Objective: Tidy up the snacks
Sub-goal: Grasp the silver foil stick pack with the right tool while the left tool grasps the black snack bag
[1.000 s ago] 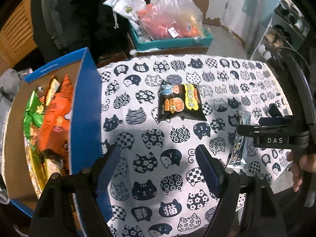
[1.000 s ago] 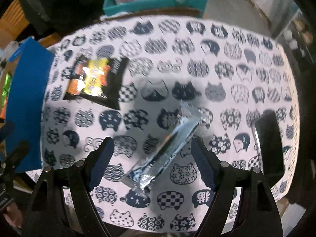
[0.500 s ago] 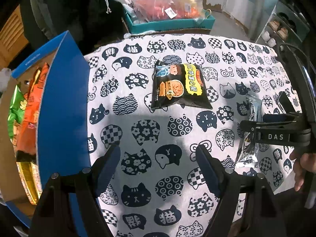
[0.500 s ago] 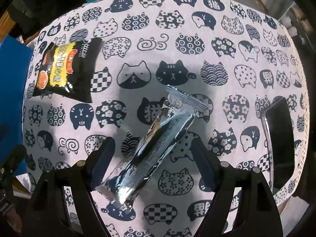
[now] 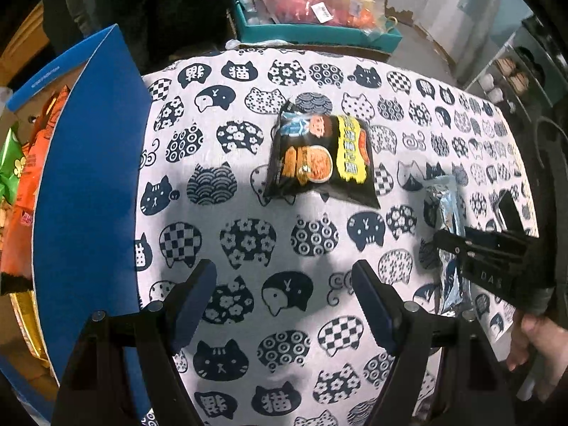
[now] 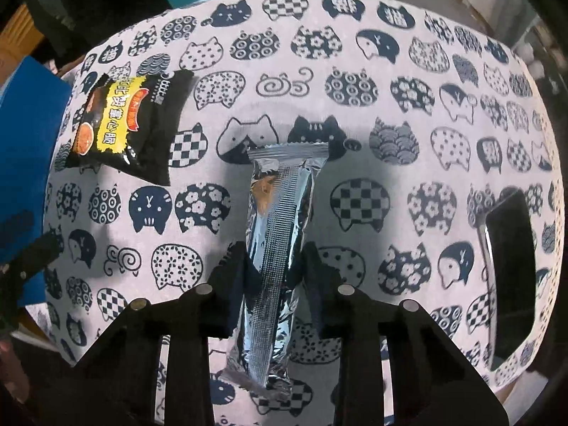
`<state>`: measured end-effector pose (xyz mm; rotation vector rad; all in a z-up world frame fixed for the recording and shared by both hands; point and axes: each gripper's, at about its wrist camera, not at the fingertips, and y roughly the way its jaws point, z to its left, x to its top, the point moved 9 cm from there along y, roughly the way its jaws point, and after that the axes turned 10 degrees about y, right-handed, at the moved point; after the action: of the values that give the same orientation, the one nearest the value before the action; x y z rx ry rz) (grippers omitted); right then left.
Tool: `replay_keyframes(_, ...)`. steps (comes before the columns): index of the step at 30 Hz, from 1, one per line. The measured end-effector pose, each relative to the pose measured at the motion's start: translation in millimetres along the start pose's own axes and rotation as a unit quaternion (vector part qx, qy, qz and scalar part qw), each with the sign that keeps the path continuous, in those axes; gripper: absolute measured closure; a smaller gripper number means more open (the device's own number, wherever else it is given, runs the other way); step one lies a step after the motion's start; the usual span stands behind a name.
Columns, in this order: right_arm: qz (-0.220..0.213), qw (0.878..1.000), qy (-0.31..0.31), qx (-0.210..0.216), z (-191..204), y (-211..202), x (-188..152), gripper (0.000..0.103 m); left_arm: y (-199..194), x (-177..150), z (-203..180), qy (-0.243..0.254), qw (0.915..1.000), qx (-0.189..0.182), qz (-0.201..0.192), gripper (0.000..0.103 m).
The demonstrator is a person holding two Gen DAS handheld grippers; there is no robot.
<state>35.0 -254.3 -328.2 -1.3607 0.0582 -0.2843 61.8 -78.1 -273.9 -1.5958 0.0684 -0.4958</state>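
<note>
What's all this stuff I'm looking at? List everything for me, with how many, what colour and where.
Silver snack bar wrapper: one, silver foil, clamped in the right gripper over the tablecloth.
Black snack bag: one, black with yellow and orange print, flat on the tablecloth.
Tablecloth: one, white with navy cat faces, covering the table.
Blue cardboard box: one, left edge of the table, holding orange and green snack packets.
Phone: one, black, right edge of the table.
Teal crate: one, behind the table, with clear bags.
Left gripper: black, open, empty.
Right gripper: black, jaws just closed on the wrapper.
Hand: one, lower right.
</note>
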Motion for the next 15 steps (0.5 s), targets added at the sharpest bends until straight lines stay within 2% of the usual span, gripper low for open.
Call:
replay_keyframes(4,-0.013,1.0,-0.017,-0.003,0,-11,13,0.074,0,17,-3,-0.009,0.9999,-0.005,-0.007,0.023)
replay_keyframes(9,-0.026,0.999,-0.047,-0.003,1,-30,32,0.074,-1,41,-14,0.02,0.9996,0.003,-0.019,0.023)
replay_keyframes(15,-0.038,0.997,-0.073,-0.001,-5,-53,62,0.074,9,65,-25,0.021,0.9997,-0.004,-0.012,0.022)
